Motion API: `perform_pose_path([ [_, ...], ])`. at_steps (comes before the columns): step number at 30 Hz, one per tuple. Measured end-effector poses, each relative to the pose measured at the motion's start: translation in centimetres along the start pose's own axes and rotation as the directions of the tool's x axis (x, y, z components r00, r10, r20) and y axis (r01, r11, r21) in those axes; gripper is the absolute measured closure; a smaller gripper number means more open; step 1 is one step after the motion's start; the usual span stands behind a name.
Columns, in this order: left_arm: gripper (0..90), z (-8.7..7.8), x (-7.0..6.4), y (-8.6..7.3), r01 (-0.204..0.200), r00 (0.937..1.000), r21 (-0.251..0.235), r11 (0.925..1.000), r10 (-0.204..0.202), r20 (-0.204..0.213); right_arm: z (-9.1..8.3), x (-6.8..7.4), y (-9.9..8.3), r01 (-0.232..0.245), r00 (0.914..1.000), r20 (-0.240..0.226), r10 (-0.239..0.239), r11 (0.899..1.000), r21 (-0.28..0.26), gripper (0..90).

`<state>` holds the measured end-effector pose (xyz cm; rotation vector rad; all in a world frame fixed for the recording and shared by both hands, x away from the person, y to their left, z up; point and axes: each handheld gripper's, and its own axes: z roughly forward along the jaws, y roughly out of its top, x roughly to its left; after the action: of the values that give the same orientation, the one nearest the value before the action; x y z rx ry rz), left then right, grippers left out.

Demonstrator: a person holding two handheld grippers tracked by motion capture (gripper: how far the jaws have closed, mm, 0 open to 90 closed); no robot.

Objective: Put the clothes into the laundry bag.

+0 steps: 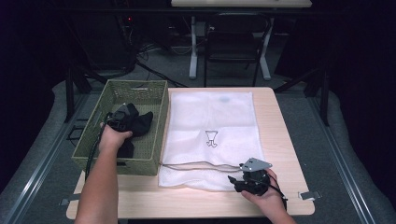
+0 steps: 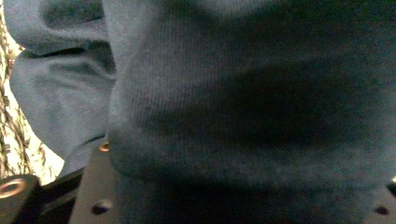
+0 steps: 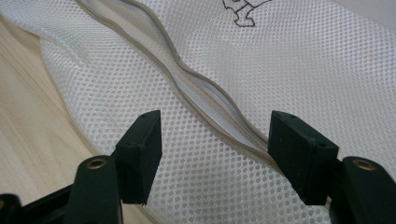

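Where the left claw [image 1: 122, 119] seemingly grips it, the dark garment [image 1: 135, 122] bunches.

the right tongs [image 3: 215, 158] stand wide apart over a white mesh bag [image 3: 303, 79]; its grey zipper [image 3: 196, 79] runs from 11 toward 4 o'clock. bare wooden worktop [image 3: 32, 130] lies at 9 o'clock.

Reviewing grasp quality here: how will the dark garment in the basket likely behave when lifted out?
The dark garment looks soft knit, bunched in folds, so it will probably droop and trail. It seems light. Loose ends may drag on the woven basket rim.
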<state>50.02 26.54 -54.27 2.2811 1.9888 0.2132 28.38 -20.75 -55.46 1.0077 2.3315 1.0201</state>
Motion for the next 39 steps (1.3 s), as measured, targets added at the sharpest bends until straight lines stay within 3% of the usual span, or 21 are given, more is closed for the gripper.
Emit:
perform_pose_path([
  [7, 54.4, -0.1, 0.39, -0.05, 0.01, 0.9995, -0.003, 0.9999, -0.009, 0.029, -0.04, -0.01, -0.01, -0.002, 1.0, -0.001, 0.002, 1.0, -0.002, 35.1],
  [19, 54.3, -0.08, 0.23, 0.03, 0.007, 0.9998, 0.0, 1.0, -0.007, 0.017, -0.07, -0.05, -0.01, 0.0, 1.0, 0.0, 0.0, 1.0, -0.002, 35.1],
  [28, 63.5, -0.31, 0.55, -0.1, 0.016, 0.9992, -0.01, 0.9998, -0.016, 0.036, -0.04, -0.05, 0.01, 0.002, 1.0, 0.0, -0.002, 1.0, -0.001, 35.1],
  [31, 65.3, -0.41, 0.55, -0.04, 0.0, 0.9994, -0.005, 1.0, 0.0, 0.034, -0.02, -0.03, 0.01, 0.003, 1.0, 0.001, -0.003, 1.0, -0.001, 35.1],
  [39, 69.3, -0.71, 0.75, -0.06, 0.032, 0.9978, -0.001, 0.9995, -0.032, 0.057, -0.03, -0.03, 0.0, 0.003, 1.0, 0.0, -0.003, 1.0, -0.002, 35.1],
])
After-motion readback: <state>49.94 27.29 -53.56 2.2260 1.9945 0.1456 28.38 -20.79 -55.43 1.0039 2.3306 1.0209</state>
